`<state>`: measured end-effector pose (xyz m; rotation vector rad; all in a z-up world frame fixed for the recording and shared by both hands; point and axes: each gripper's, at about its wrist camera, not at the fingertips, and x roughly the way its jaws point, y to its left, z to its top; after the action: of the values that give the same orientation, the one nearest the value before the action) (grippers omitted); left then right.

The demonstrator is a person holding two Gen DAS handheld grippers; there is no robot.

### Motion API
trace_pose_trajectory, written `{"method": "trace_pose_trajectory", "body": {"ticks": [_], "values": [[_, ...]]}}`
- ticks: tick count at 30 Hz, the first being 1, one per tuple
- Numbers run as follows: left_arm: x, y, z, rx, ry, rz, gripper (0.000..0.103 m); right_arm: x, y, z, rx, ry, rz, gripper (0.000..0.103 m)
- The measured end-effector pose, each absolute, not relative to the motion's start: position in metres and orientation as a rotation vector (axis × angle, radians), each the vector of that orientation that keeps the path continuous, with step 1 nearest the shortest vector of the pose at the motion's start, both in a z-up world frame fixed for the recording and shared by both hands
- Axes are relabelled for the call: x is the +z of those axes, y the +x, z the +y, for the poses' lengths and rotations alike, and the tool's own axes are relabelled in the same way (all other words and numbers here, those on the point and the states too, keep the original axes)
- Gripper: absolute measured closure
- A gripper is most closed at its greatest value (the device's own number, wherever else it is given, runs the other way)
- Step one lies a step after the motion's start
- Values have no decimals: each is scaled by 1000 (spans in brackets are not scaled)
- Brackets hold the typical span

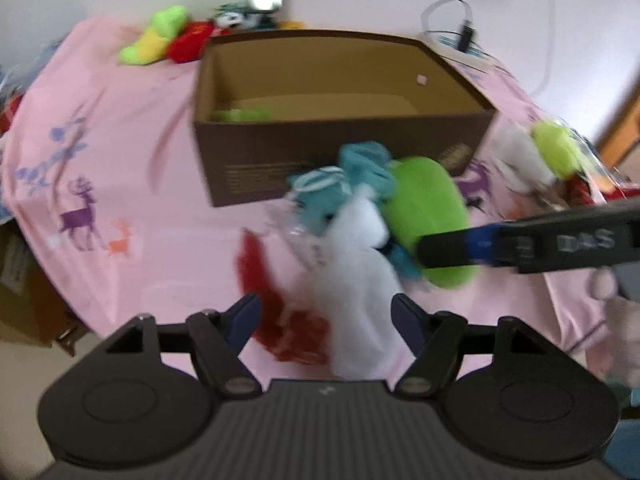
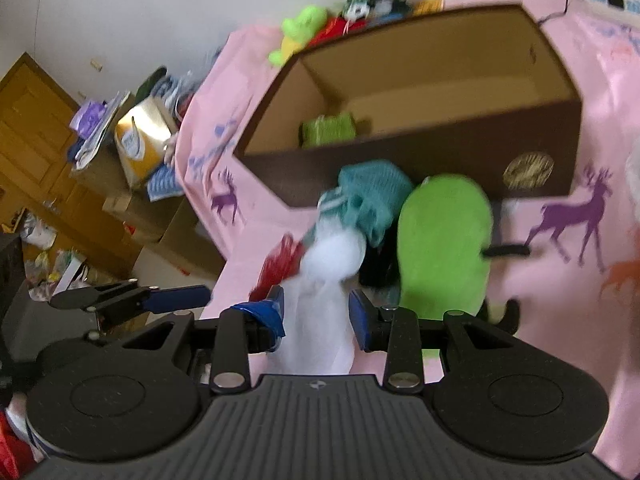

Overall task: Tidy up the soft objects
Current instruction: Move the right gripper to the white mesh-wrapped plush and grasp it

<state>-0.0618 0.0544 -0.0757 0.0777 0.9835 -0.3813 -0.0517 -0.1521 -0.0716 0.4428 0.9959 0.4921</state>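
A pile of soft things lies on the pink cloth in front of a brown cardboard box (image 1: 344, 176): a white plush (image 1: 356, 272), a teal knit piece (image 1: 344, 188), a green plush (image 1: 428, 216) and a red fabric piece (image 1: 272, 300). My left gripper (image 1: 326, 316) is open, its fingers either side of the white plush and red fabric. My right gripper (image 2: 316, 312) has its fingers against the white plush (image 2: 320, 292); the grip is blurred. It shows from the side in the left wrist view (image 1: 448, 248), at the green plush. A green item (image 2: 328, 130) lies in the box (image 2: 400, 160).
More plush toys (image 1: 160, 40) lie at the far left corner of the pink cloth (image 1: 120, 140), and others (image 1: 552, 152) at the right of the box. Cables (image 1: 460, 28) lie behind the box. Cardboard boxes and clutter (image 2: 132, 144) stand on the floor left of the bed.
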Motion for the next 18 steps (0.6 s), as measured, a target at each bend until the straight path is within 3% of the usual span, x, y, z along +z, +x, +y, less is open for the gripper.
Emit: {"method": "trace_pose_trajectory", "body": {"ticks": [6, 8, 16, 18], "values": [[-87, -66, 44, -415, 83, 970, 24, -84, -49, -147, 500, 482, 1036, 84], [-88, -68, 41, -437, 81, 957, 14, -87, -47, -148, 495, 505, 1050, 84], [-101, -60, 29, -482, 117, 938, 14, -102, -39, -146, 468, 517, 1103, 84], [-107, -58, 26, -488, 133, 942, 27, -105, -38, -144, 464, 522, 1118, 84]]}}
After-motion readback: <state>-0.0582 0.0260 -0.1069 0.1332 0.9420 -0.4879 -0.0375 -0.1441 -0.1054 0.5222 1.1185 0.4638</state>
